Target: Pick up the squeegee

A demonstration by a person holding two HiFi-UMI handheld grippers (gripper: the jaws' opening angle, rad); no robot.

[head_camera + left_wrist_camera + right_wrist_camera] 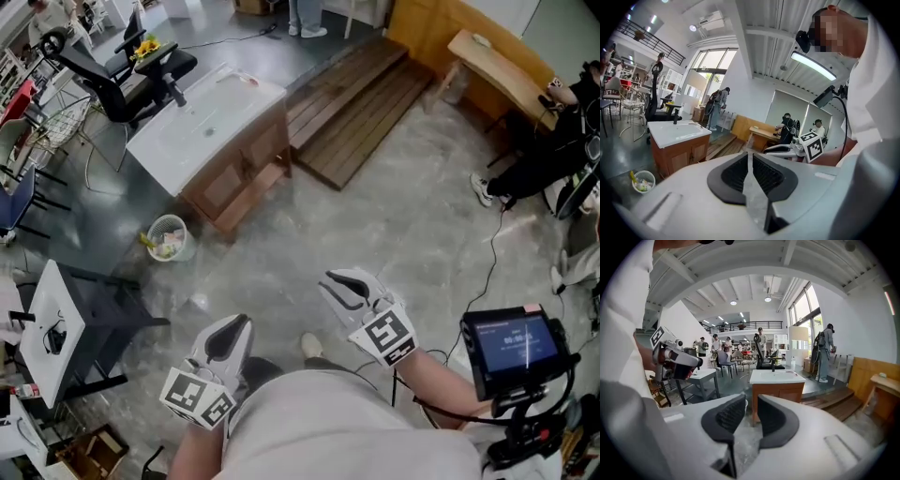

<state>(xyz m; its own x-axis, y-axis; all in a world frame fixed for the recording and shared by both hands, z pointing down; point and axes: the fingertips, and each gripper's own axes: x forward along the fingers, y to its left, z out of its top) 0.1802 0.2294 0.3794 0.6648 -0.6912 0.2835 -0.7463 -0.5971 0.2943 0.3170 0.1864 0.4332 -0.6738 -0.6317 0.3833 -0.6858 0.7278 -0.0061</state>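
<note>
Nearest, at the bottom of the head view, is the person's pale shirt [347, 422], with one shoe [311, 345] showing just past it on the grey concrete floor [375, 234]. The left gripper [236, 328] is held low on the left, its dark pads pressed together at the tips with nothing between them. The right gripper [336, 284] reaches a little farther out on the right, its pads spread by a clear gap that is empty but for the floor behind. Both hang over bare floor, well apart from any furniture. At the near right a small lit screen [511, 345] sits on a stand, and at the near left is a white-topped side table [52, 328]. Farther out on the left, a mesh wastebasket [167, 236] with scraps in it stands just beside a wooden vanity with a white sink top [187, 150] and a black faucet [173, 92]. On the far right corner of that top lies what may be the squeegee [248, 81] (a small pale item with a reddish end, too small to tell for certain), well apart from both grippers. Beyond the vanity are a black office chair [108, 75] on the left, a low wooden platform [352, 103] in the middle and a wooden bench [492, 66] on the right, where a person in dark clothes [553, 141] sits.
</note>
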